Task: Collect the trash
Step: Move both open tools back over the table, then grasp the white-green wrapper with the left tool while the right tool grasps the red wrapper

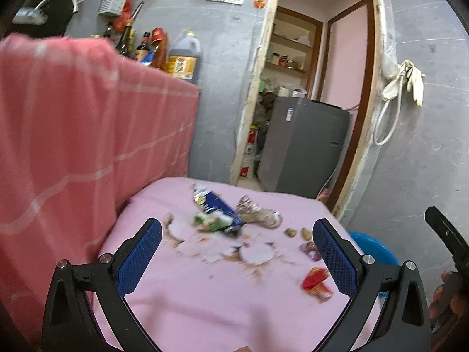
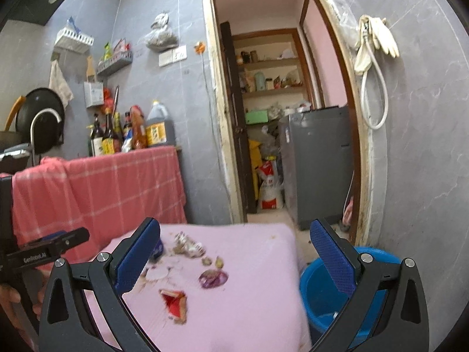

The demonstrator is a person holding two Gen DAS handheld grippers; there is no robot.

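Trash lies scattered on a pink-covered table: a blue snack bag, a crumpled brown wrapper, a red wrapper, purple onion skin, small peel bits and round white pieces. My left gripper hangs open above the trash, holding nothing. My right gripper is open too, above the table's right part, empty. A blue bucket stands on the floor right of the table.
A red checked cloth drapes a higher counter on the left, with bottles behind it. A doorway straight ahead shows a grey appliance and shelves. Gloves and a hose hang on the right wall.
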